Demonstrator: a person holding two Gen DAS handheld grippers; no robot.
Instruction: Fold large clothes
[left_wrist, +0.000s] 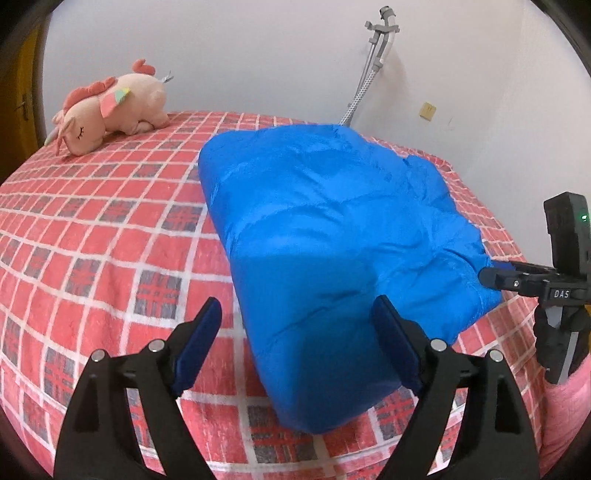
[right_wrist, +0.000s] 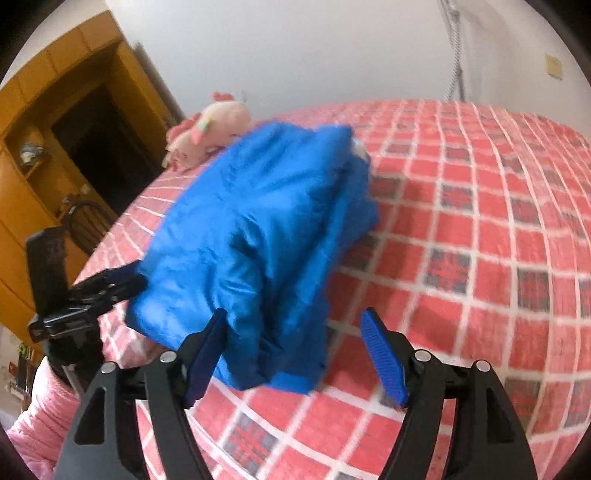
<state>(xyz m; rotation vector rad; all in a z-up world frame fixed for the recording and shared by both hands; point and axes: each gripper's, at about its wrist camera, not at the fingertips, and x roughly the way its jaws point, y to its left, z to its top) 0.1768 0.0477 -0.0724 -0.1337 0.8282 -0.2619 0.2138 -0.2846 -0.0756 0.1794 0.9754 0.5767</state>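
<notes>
Bedspread (left_wrist: 92, 221) of red and white checks covers a bed, and a folded blue padded garment (left_wrist: 332, 240) lies on it. The left gripper (left_wrist: 295, 325) hangs over the garment's near end with its jaws wide apart, gripping nothing; its right pad sits over the blue fabric, its left over bare bedspread. The right gripper (right_wrist: 295, 332) is also spread apart and empty at the garment's near right corner, the fabric between its jaws. The garment's long axis runs away from the grippers toward the white wall (left_wrist: 258, 55). A pink plush toy (left_wrist: 110, 107) rests at the bed's far left, well apart. A hose (left_wrist: 365, 74) hangs on the wall behind.
</notes>
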